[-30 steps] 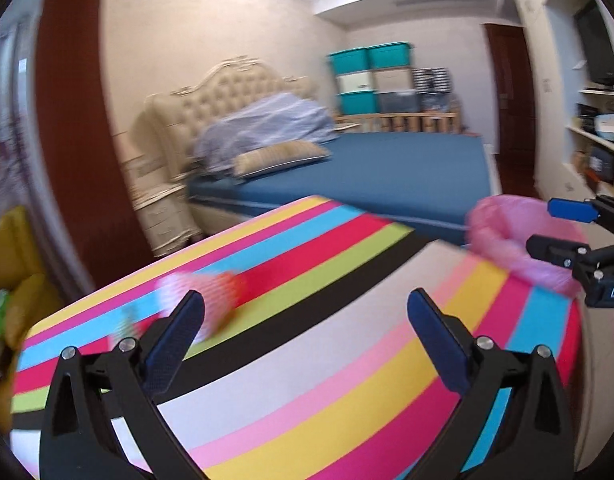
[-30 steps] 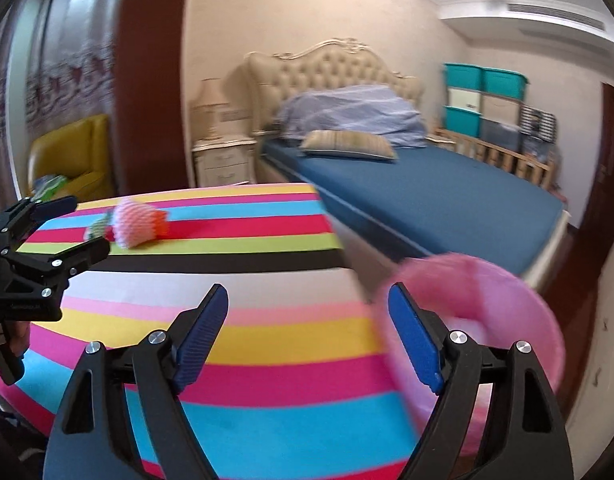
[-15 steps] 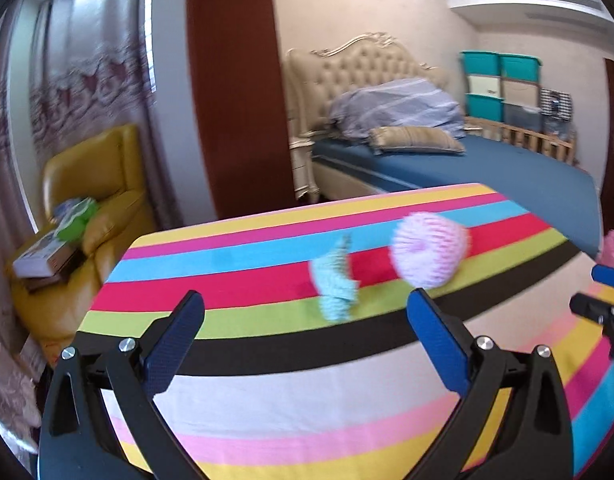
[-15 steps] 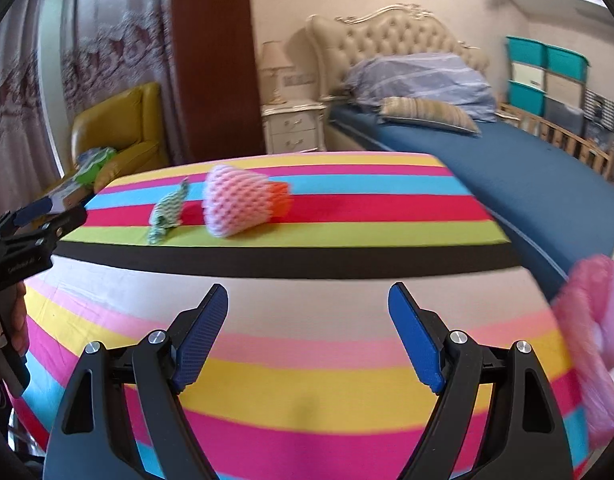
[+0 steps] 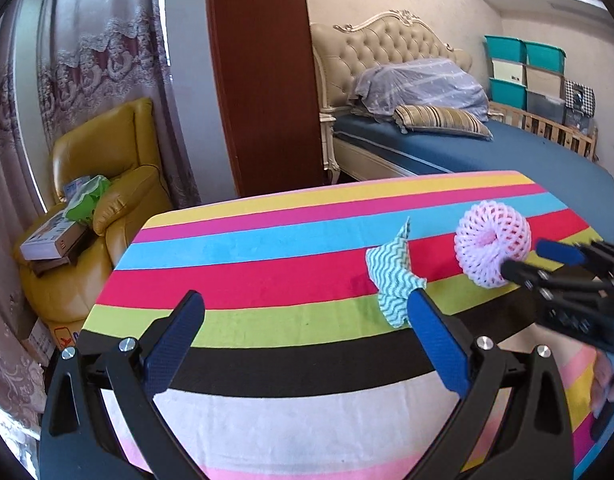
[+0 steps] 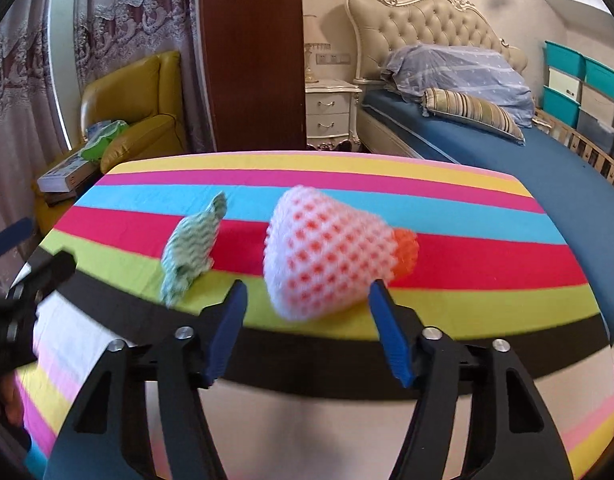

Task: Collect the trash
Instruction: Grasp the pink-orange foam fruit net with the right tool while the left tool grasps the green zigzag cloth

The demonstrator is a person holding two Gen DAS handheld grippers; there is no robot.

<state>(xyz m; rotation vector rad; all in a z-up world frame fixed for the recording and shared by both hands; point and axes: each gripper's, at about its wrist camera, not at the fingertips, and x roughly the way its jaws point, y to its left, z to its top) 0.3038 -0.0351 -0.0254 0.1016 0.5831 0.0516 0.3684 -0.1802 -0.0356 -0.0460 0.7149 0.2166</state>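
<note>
— Pictured on the striped table [image 5: 267, 256]: a foam fruit net [image 5: 491, 243] [image 6: 327, 256], white mesh over orange, lying on the red and green bands. Just to its left, apart from it, a crumpled green zigzag cloth [image 5: 391, 276] [image 6: 189, 252].

— And the grippers?

— Right gripper [image 6: 305, 304] spread wide, blue pads either side of the near end of the net, not touching it. Left gripper [image 5: 305, 308] likewise released, gripping nothing, its right fingertip [image 5: 417, 300] overlapping the cloth in view; contact impossible to judge.

— Seen from the left camera?

— Right gripper [image 5: 523, 260] reaching in from the right edge, tips at the net's side.

— Background?

— Yellow armchair [image 5: 107, 168] stacked with boxes beside lace curtains [image 5: 103, 60], a tufted cream headboard [image 6: 431, 24], a blue bed [image 6: 507, 152] with a striped pillow [image 6: 475, 112], teal storage bins [image 5: 523, 56] far right.
</note>
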